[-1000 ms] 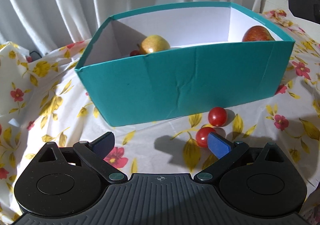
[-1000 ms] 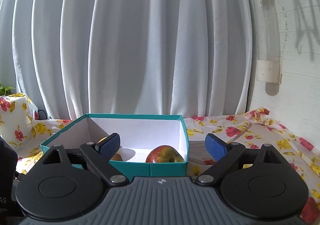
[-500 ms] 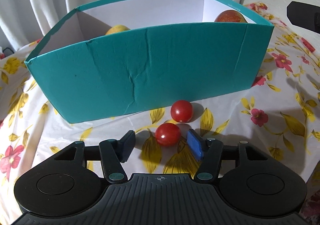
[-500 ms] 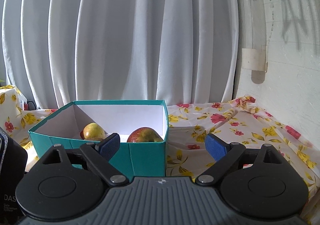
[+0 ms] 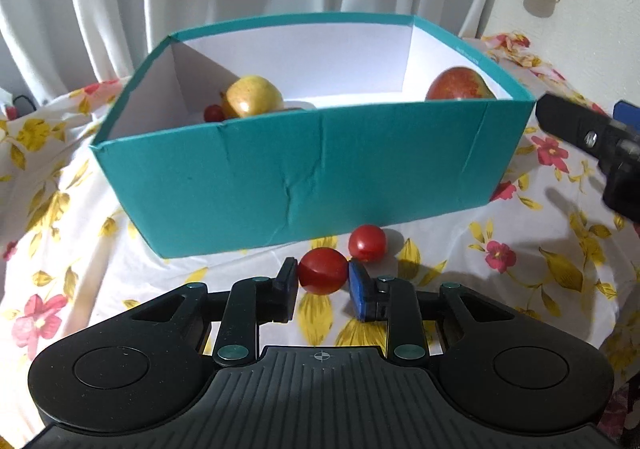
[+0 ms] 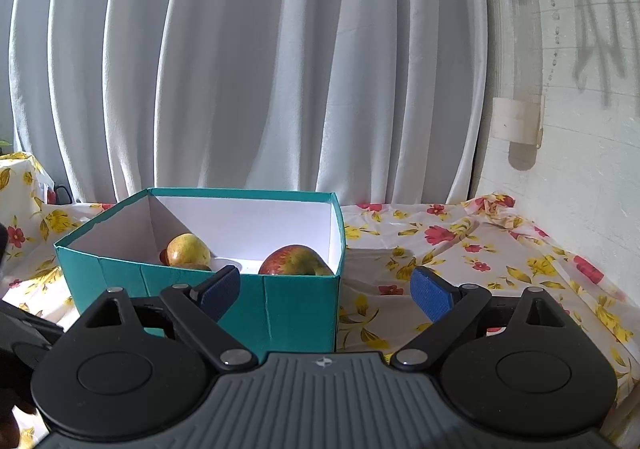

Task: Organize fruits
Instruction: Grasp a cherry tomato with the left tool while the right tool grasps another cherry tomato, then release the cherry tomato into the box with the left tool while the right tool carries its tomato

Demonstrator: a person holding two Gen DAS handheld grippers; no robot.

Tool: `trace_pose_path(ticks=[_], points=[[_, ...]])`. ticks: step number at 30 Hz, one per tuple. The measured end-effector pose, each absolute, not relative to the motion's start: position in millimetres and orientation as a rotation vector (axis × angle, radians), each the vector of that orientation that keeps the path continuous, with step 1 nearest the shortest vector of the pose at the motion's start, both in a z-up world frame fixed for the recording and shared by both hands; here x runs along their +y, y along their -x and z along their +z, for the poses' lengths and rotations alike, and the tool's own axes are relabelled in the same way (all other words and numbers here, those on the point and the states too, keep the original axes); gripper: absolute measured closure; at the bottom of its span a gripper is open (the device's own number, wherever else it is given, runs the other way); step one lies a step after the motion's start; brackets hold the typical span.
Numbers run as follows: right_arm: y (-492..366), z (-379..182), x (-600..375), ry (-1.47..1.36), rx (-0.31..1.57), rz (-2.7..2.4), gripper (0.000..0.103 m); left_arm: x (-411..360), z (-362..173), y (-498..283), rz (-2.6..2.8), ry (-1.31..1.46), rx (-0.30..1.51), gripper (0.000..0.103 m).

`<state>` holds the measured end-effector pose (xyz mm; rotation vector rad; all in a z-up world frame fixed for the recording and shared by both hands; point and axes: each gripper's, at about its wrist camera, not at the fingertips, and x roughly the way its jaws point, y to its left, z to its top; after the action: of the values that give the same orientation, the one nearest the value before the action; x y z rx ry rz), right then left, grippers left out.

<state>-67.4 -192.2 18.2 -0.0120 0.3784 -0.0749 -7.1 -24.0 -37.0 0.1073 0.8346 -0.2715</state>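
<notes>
Left gripper: tilted downward toward the tablecloth, just in front of the box's near wall. Jaws drawn in narrow, both pads pressed against the sides of a cherry tomato.
Held tomato: small, round, glossy red, smooth skin with a faint highlight on top; sits between the pads at cloth level, whether lifted clear I cannot tell.
Second tomato: same kind, just beyond and to the right of the held one, touching or nearly touching it, on the cloth close to the box wall.
Right gripper: held nearly level, aimed at the box's right corner; jaws spread wide, nothing between the blue pads. Its black body shows at the right edge of the left wrist view.
Box: teal outside, white inside, open top, creased front wall.
Box contents: yellow-green apple at left with a small red fruit tucked beside it; red-and-yellow apple in the right corner.
Tablecloth: white, with red flowers and yellow leaves.
Backdrop: white pleated curtain.
</notes>
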Motion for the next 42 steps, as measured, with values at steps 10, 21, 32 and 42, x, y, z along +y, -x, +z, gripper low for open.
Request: trace_pose_path(ticks=[10, 21, 32, 42], points=[[60, -20, -158, 0.080, 0.482, 0.006, 0.013, 15, 7, 20, -0.209, -0.056, 0.755, 0.073], [25, -63, -113, 0.094, 0.622, 0.157, 0.052, 40, 11, 20, -0.159, -0.042, 0.763, 0.072], [11, -75, -107, 0.075, 0.670, 0.186, 0.077, 47, 9, 14, -0.154, -0.031, 0.779, 0.072], [36, -28, -134, 0.056, 0.564, 0.126, 0.077, 21, 23, 3, -0.179, -0.052, 0.751, 0.072]])
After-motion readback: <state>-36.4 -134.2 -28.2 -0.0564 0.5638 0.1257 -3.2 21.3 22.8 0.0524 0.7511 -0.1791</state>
